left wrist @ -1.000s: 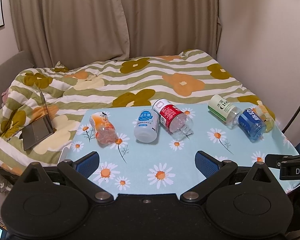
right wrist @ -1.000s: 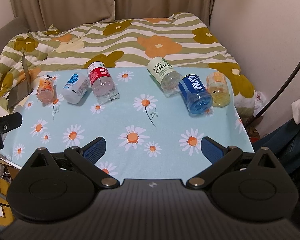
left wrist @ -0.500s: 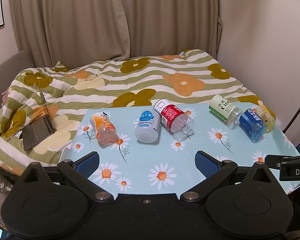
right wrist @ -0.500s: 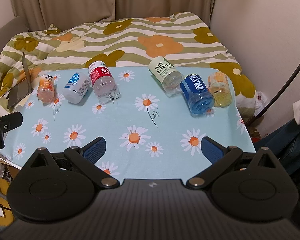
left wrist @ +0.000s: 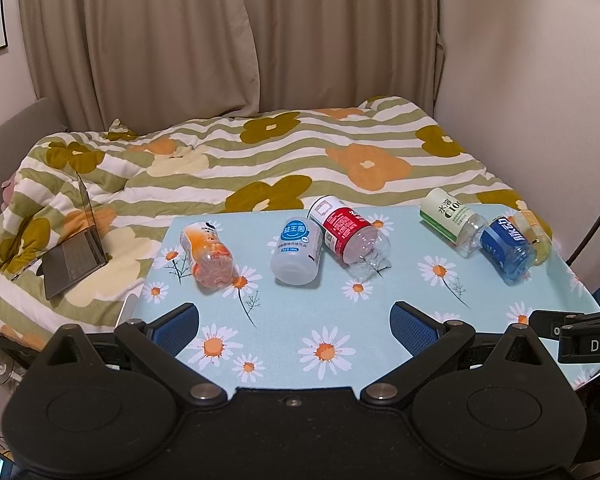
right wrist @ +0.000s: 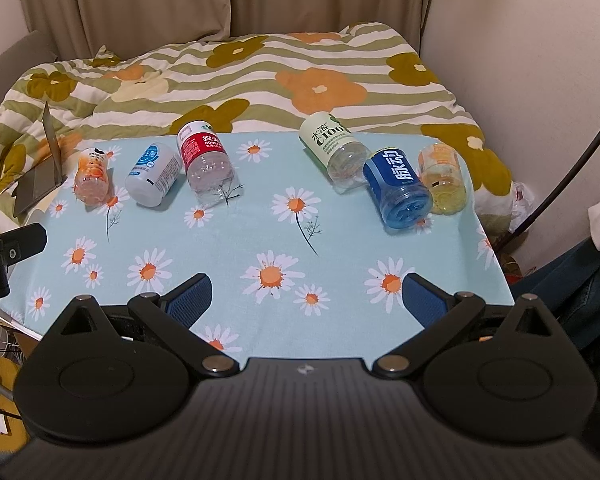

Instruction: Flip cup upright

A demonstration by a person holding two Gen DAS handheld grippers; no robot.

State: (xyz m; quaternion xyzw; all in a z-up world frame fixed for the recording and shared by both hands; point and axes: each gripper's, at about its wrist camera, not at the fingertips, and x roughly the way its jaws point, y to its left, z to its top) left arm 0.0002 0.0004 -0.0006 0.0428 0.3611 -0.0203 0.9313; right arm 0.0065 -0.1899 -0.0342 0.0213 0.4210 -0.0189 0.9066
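While you hold both tools low over the near edge of the table [right wrist: 340,240], your left gripper [left wrist: 295,324] has its blue-padded fingers [left wrist: 178,322] spread wide with nothing between them, and your right gripper [right wrist: 306,296] is spread just as wide and equally empty. Six cut-bottle cups lie on their sides on the daisy-print cloth along the far half of the table, in two groups of three well apart from each other. On your left, the orange cup [left wrist: 208,254] lies alone nearest the left edge, near the white cup with the blue label [left wrist: 297,250], which touches the red-label cup [left wrist: 348,236] beside it. On your right, the green-and-white cup [right wrist: 332,148] touches the blue cup [right wrist: 396,184], and the yellow cup [right wrist: 444,178] lies just beside that one, closest to the right edge. All six point their closed clear ends toward you. Neither gripper touches any cup; both are well short of the row. Behind the table you see a bed with a striped flower quilt [left wrist: 260,160], an open laptop [left wrist: 74,256] resting on its left side, and beige curtains [left wrist: 180,40] on the wall behind.
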